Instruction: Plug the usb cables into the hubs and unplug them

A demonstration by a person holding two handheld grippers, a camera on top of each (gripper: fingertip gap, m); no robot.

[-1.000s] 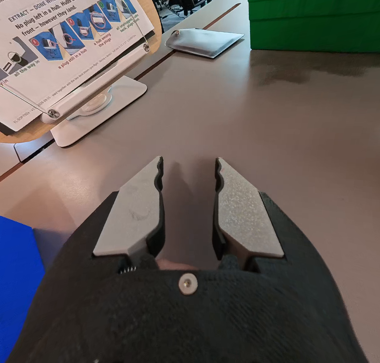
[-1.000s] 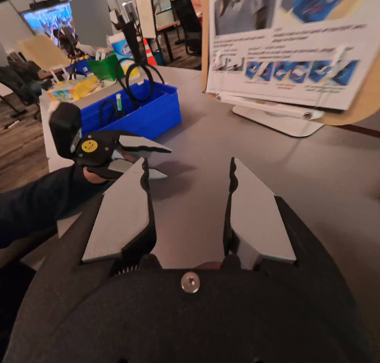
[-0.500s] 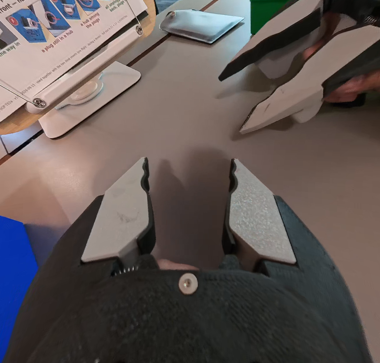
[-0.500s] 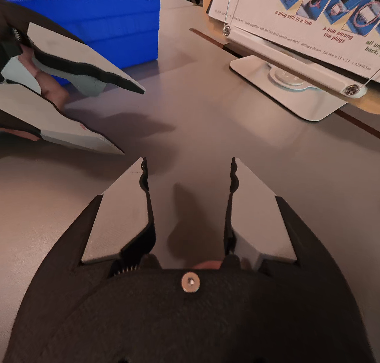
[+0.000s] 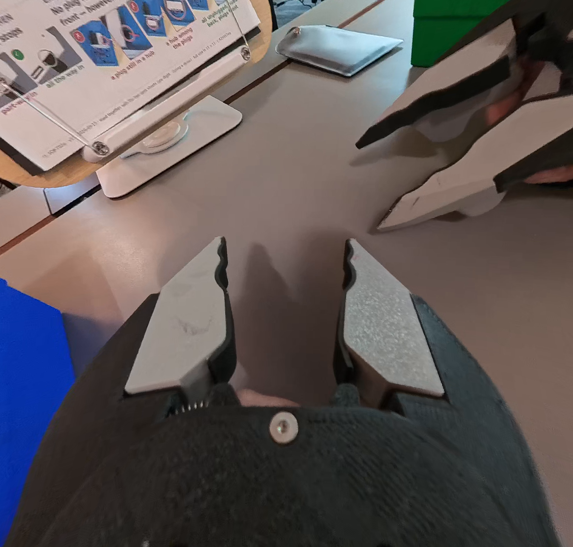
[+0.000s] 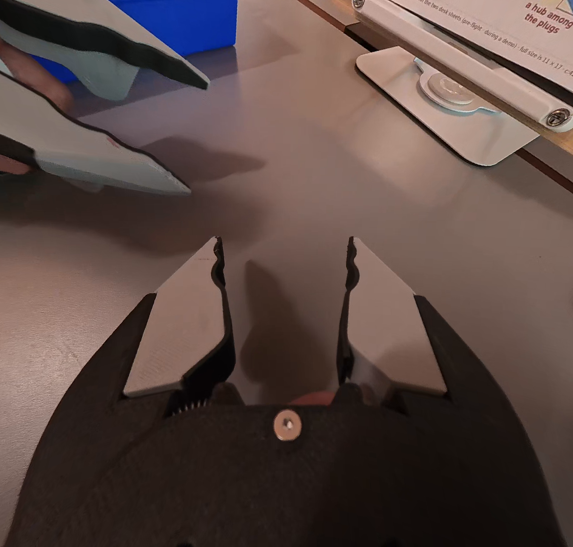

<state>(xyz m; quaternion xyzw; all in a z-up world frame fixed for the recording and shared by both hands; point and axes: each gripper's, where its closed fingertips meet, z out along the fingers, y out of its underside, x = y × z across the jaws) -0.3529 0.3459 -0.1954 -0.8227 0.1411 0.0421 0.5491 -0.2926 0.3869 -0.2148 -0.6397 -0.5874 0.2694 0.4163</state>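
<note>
My left gripper (image 5: 285, 243) is open and empty, low over the bare grey table (image 5: 294, 166). My right gripper (image 6: 283, 242) is open and empty too, low over the same table (image 6: 310, 191). Each shows in the other's view: the right gripper (image 5: 369, 185) comes in from the right of the left wrist view, the left gripper (image 6: 198, 135) from the left of the right wrist view. Their tips point toward each other and stay apart. Both hold nothing.
A printed instruction sheet on a white stand (image 5: 167, 135) stands at the back, also in the right wrist view (image 6: 440, 98). A blue bin (image 6: 173, 8) is at the left (image 5: 28, 377). A green bin (image 5: 459, 14) and a flat silver pouch (image 5: 338, 48) lie far back.
The right gripper swung down and in beside the left one, entering the left wrist view. The left gripper's jaws opened wider. Both now sit closer to the table.
</note>
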